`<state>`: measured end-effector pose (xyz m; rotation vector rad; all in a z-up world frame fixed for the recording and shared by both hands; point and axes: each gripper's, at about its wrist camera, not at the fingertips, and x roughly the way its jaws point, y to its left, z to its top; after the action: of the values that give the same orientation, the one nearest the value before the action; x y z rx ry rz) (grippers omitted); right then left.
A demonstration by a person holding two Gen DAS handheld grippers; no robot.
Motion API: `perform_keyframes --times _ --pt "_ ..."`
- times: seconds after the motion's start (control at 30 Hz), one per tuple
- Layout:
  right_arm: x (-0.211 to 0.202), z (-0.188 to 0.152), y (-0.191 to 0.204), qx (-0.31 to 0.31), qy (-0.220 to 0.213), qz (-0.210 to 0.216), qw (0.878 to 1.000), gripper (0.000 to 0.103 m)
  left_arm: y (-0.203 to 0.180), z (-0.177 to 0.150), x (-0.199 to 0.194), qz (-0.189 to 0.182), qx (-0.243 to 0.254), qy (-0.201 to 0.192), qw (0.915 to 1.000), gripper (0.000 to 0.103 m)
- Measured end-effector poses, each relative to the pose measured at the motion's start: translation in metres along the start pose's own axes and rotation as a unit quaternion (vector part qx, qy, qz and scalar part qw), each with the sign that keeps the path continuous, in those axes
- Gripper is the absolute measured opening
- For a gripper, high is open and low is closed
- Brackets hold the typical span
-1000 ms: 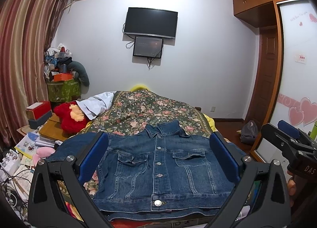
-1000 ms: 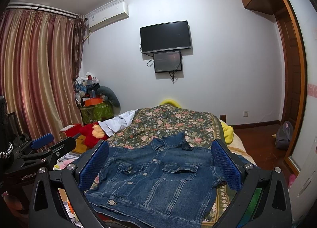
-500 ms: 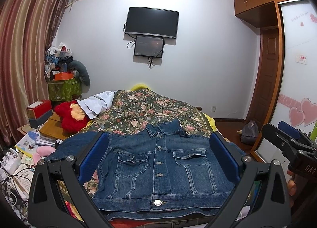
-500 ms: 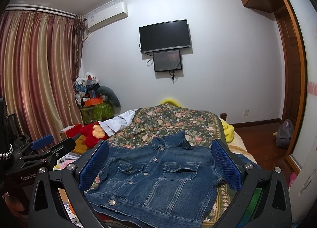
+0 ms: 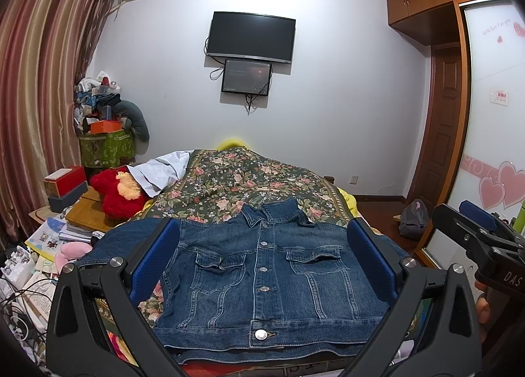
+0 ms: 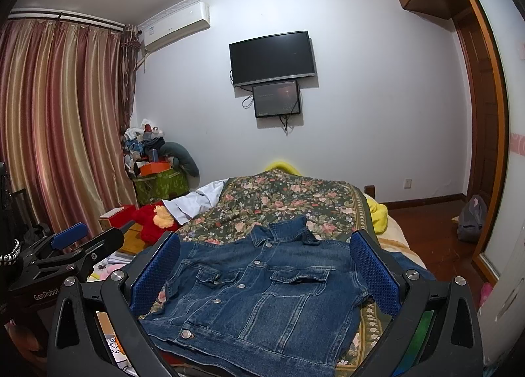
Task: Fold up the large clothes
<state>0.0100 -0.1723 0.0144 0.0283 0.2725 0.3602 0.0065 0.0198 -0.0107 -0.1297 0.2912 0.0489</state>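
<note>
A blue denim jacket lies flat, front up and buttoned, at the near end of the bed; it also shows in the right wrist view. Its collar points away and its sleeves spread to both sides. My left gripper hangs above the jacket's near part, jaws wide open and empty. My right gripper hangs above it too, open and empty. The right gripper shows at the right edge of the left wrist view; the left gripper shows at the left edge of the right wrist view.
The bed carries a dark floral cover with a white cloth and a red plush toy at its left. Books, boxes and cables clutter the left side. A wardrobe and wooden door stand to the right.
Both views have shifted only slightly; the jacket lies as before and both grippers stay open.
</note>
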Motion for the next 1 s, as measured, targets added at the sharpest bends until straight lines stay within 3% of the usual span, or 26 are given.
perform_keyframes --times 0.7,1.0 --pt "-0.001 -0.002 0.001 0.004 0.006 0.0 1.0 0.103 0.002 -0.002 0.002 0.003 -0.003 0.0 1.0 0.103" --pt "0.029 -0.002 0.003 -0.003 0.027 -0.006 1.0 0.103 0.026 -0.006 0.023 0.022 -0.014 0.013 0.9996 0.103"
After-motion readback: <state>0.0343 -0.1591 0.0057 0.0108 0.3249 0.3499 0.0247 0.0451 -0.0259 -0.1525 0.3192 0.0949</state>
